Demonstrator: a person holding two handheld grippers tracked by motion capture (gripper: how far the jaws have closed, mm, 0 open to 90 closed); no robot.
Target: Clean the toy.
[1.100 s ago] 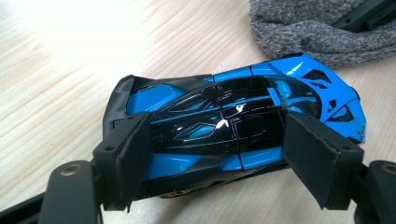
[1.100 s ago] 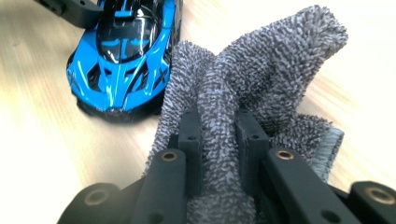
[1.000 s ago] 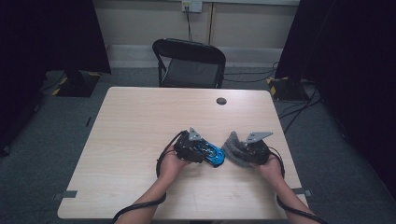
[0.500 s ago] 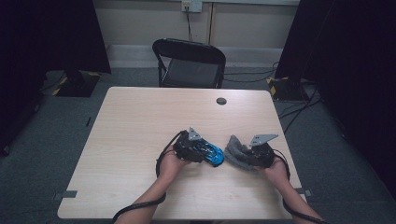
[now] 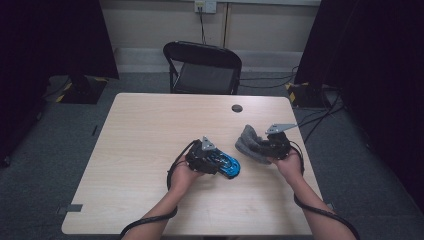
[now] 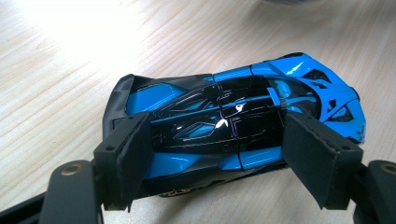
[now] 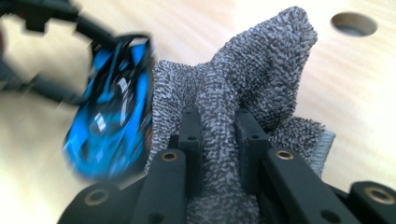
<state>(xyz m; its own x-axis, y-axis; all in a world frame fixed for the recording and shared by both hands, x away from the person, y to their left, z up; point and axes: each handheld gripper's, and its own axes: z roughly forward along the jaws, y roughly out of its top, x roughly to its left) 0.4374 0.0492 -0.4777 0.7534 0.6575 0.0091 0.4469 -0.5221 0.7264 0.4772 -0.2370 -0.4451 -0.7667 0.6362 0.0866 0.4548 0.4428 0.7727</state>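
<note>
Right gripper (image 7: 218, 140) pinches a nubbly grey cloth (image 7: 252, 88).

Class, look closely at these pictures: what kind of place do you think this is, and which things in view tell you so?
Probably a recording or lab room, not a home: a bare wooden table on grey carpet, dark curtains at both sides, a lone folding chair, and cables running along the floor to a wall socket.

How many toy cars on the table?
1: the blue toy car sits near the table's front centre, between the left gripper's fingers. The grey cloth could hide more.
</note>
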